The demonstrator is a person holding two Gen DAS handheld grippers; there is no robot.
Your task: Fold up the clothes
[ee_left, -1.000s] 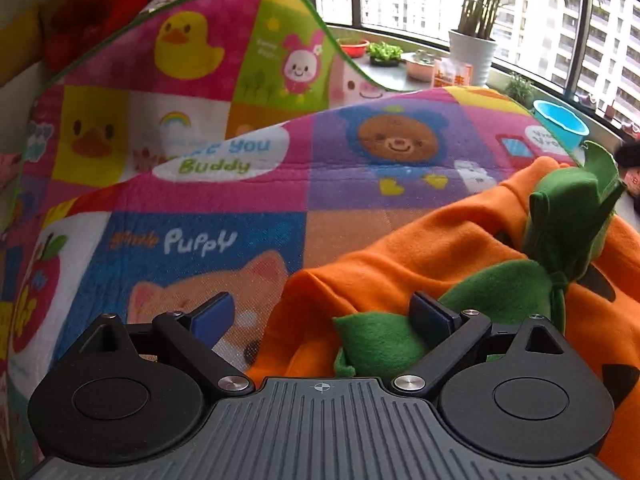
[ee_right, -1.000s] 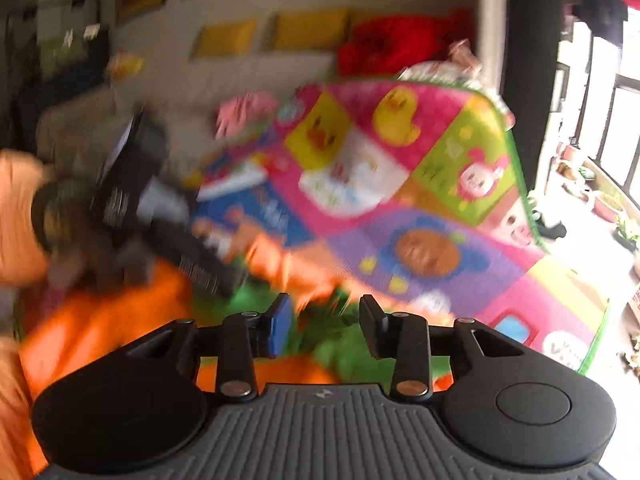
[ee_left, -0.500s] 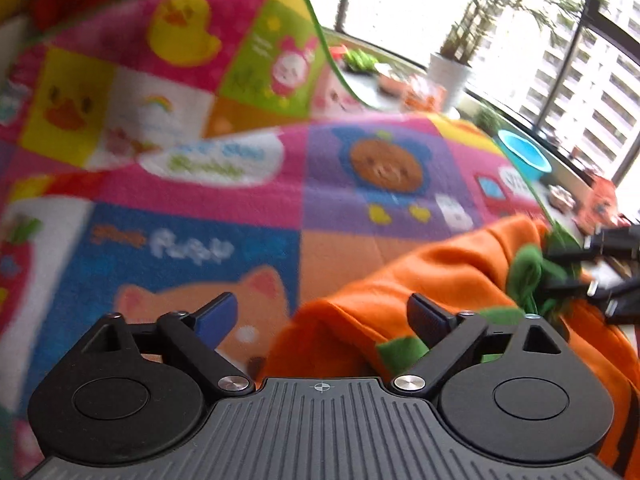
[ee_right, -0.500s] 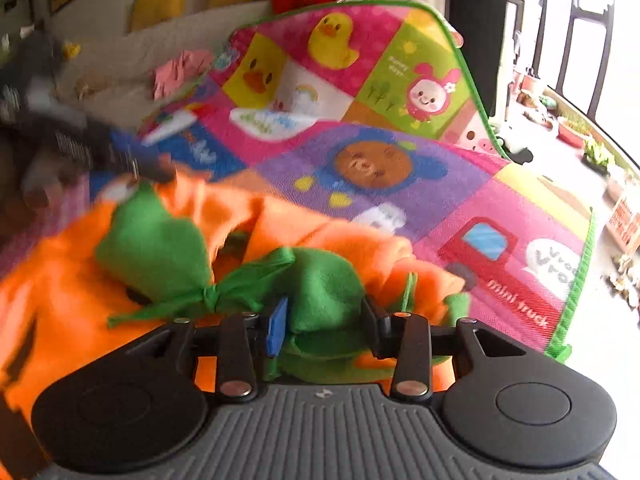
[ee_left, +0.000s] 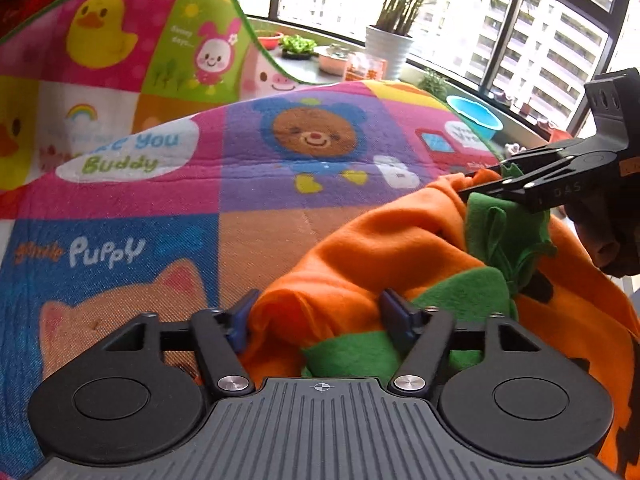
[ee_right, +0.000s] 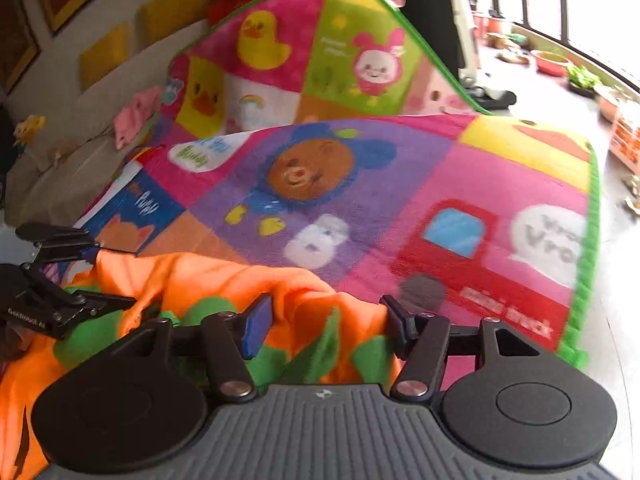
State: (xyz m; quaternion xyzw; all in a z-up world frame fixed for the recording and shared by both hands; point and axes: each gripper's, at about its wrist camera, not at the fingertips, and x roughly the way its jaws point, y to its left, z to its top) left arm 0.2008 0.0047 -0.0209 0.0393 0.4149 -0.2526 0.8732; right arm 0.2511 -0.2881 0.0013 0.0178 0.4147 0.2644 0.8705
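Note:
An orange fleece garment [ee_left: 360,248] with green leaf trim [ee_left: 468,296] and black face shapes lies bunched on a colourful cartoon play mat [ee_left: 240,160]. My left gripper [ee_left: 320,312] is open, its fingers straddling the garment's orange and green edge. My right gripper [ee_right: 324,320] is open too, with the orange and green edge [ee_right: 304,304] between its fingers. In the left wrist view the right gripper [ee_left: 480,184] reaches in from the right at the collar. In the right wrist view the left gripper [ee_right: 100,276] shows at the far left.
The mat's far part [ee_right: 320,48] rises up against a sofa. Potted plants [ee_left: 390,48], bowls and a blue basin [ee_left: 474,116] stand by the window. The mat's green edge [ee_right: 584,280] ends at the grey floor on the right.
Both grippers have moved onto the garment's near edge. The right gripper's jaws have opened wider. The left gripper's fingers now straddle orange fabric.

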